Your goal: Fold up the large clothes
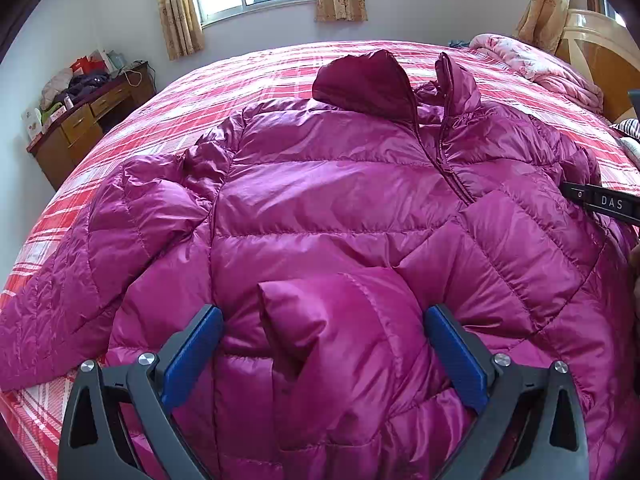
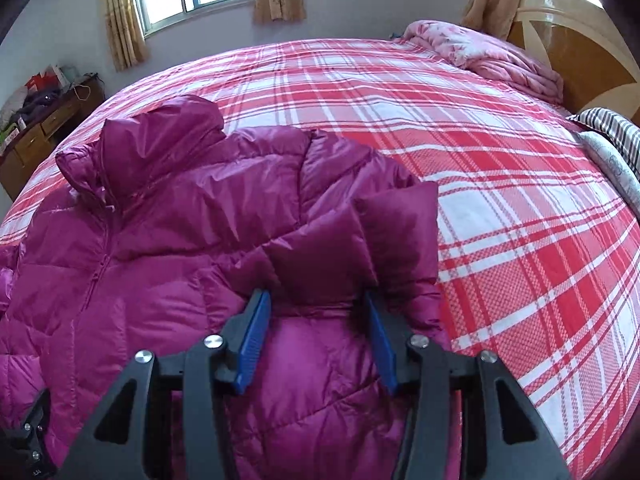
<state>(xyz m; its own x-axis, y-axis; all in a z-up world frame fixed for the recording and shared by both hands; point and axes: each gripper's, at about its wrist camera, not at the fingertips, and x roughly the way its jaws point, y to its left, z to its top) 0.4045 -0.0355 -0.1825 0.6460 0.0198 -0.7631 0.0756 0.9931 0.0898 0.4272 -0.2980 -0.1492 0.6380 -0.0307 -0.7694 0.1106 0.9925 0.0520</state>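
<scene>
Magenta quilted nylon covered most of both views: a hooded down jacket (image 1: 340, 184) lay face up on the bed (image 2: 500, 184), zip closed up the front and hood (image 1: 364, 84) flattened toward the far edge. I judged it was spread flat so that the sleeves could be brought in over the body before the main folds.

My left gripper (image 1: 324, 344) stood with its blue fingers (image 1: 192, 352) at their widest, either side of a puffed sleeve end (image 1: 320, 320) that rested on the lower front of the jacket. The fingers did not press it; I took it as set down there, folded inward.

My right gripper (image 2: 318, 320) had its fingers (image 2: 252, 332) at a middling spread, closed on the other sleeve (image 2: 360, 240), whose cuff stood up in a stiff, boxy fold beyond the tips. It was held over the jacket's right edge, presumably for carrying across the chest. In the left view, the right gripper showed only as a black bar at the frame's edge.

The shell was glossy and slippery-looking, stitched in horizontal channels of soft, springy fill, so I expected folds to rebound unless pressed. The plaid bedsheet (image 2: 440, 120) was matte woven cloth in red, pink and white. A pink quilt (image 2: 492, 56) was bunched by the wooden headboard (image 2: 580, 28).
</scene>
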